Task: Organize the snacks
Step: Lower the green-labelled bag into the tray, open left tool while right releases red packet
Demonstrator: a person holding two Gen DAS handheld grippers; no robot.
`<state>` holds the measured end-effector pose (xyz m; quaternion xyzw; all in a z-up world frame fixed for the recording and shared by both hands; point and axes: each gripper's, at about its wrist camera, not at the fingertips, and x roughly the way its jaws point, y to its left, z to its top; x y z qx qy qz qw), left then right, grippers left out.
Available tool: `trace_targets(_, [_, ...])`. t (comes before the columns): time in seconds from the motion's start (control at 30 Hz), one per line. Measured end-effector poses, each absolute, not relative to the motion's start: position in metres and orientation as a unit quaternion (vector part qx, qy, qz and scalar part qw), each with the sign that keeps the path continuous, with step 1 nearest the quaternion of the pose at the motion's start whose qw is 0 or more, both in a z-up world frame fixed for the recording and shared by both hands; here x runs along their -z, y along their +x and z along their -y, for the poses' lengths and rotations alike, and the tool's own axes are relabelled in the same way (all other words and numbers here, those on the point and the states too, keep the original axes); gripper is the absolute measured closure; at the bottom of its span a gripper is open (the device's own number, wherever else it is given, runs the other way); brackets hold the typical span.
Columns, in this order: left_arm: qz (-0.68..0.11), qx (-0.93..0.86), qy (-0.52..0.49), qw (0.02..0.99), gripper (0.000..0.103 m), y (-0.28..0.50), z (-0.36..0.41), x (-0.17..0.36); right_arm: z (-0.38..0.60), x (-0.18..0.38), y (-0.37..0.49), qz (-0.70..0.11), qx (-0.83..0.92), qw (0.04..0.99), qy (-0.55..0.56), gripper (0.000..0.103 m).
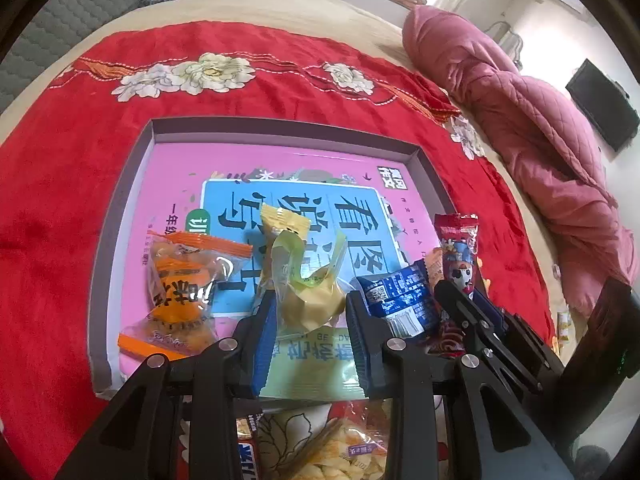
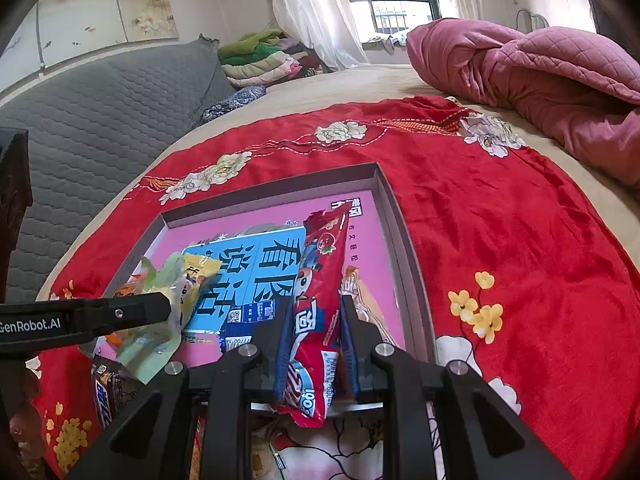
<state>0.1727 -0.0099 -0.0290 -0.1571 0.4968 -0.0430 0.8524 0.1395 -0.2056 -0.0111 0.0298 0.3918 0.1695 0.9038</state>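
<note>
Both claws grip snacks: the left claw [image 1: 310, 312] clamps a pale green packet [image 1: 308, 300], the right claw [image 2: 314, 332] a long red packet [image 2: 320, 280], both over the shallow grey box [image 2: 404, 240]. It lies on a red flowered cloth [image 2: 500, 220] on the bed [image 2: 360, 80]; bare cloth surrounds it, a pink quilt [image 2: 540, 68] beyond.

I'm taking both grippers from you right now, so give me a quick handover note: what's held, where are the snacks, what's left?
Left gripper: shut on the pale green packet, over the box.
Right gripper: shut on the long red packet, also over the box.
Done: orange packet and blue packet lie in the box.
Left: release both, then fetch the loose crisps bag on the bed.
</note>
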Motion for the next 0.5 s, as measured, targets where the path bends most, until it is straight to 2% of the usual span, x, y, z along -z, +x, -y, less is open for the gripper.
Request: trace_targets(0.5, [-0.498, 0.053, -0.139, 0.854, 0.068, 0.1738, 0.0193, 0.0293, 0.2129, 0.0102, 0.1399, -0.394, -0.163, 0.904, 0.044, 0.078])
